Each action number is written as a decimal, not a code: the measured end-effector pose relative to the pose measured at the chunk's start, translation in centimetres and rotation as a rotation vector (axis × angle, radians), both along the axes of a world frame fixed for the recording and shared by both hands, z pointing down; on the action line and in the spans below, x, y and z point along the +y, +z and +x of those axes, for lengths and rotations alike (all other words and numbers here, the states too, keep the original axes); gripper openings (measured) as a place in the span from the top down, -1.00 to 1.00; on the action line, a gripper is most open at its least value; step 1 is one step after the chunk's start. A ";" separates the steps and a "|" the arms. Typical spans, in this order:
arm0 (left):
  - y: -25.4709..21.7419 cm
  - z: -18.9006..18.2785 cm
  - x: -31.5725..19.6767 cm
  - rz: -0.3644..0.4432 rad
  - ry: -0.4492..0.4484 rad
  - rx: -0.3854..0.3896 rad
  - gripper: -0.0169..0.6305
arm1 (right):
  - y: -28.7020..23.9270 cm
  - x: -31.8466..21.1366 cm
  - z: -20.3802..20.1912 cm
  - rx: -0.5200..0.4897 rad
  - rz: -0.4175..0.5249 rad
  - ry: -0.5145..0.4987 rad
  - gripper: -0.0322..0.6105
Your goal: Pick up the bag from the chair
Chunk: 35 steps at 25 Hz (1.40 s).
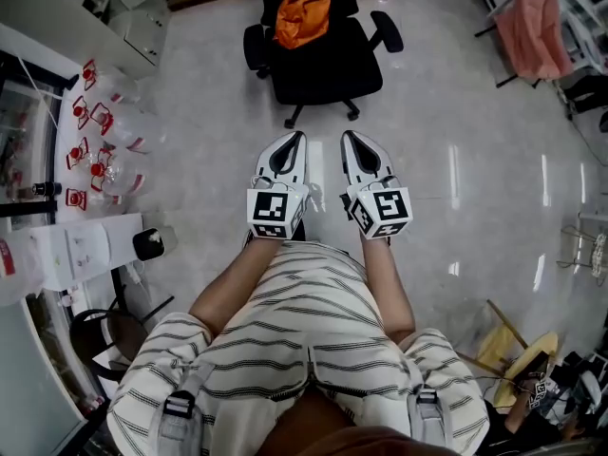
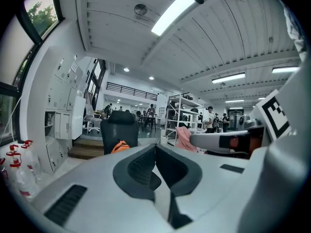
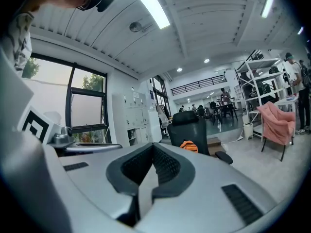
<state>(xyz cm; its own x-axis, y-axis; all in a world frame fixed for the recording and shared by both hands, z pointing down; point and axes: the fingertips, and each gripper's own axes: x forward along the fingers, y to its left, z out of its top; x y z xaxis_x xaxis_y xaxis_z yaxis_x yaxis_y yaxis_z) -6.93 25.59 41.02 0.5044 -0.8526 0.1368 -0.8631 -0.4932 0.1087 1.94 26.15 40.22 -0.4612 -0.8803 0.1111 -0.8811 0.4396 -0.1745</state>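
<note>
Orange bag (image 1: 304, 12) lies on the chair (image 1: 328, 69), against its backrest. My left gripper (image 1: 294, 141) and right gripper (image 1: 350, 139) are both closed and empty, well apart from it.

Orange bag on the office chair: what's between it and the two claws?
Head view: only bare floor, then the black office chair's base and seat front. The orange bag lies against the backrest. Left claw and right claw are shut, empty.

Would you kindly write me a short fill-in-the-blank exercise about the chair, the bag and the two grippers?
The bag on the black chair is ____ in colour.
The left gripper and the right gripper both have their jaws ____.
The cloth at the head view's upper right is ____.
Missing words: orange; shut; pink.
</note>
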 end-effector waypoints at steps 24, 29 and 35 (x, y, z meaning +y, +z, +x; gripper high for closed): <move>-0.9 -1.3 -24.3 -0.064 0.016 -0.002 0.88 | -1.4 -24.8 -1.9 0.025 -0.056 -0.006 0.84; -0.8 -1.6 -27.2 -0.069 0.022 0.005 0.88 | -1.6 -27.6 -2.1 0.028 -0.059 0.005 0.84; -0.3 -1.0 -29.1 -0.083 0.031 0.005 0.88 | -1.1 -29.5 -1.8 0.030 -0.079 0.019 0.84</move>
<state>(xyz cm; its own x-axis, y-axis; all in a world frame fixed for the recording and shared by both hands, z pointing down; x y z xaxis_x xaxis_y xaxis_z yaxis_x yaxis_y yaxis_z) -7.98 -3.50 40.70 0.5316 -0.8222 0.2036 -0.8467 -0.5090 0.1550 0.09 -3.31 39.17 -0.4398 -0.8769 0.1939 -0.8946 0.4087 -0.1809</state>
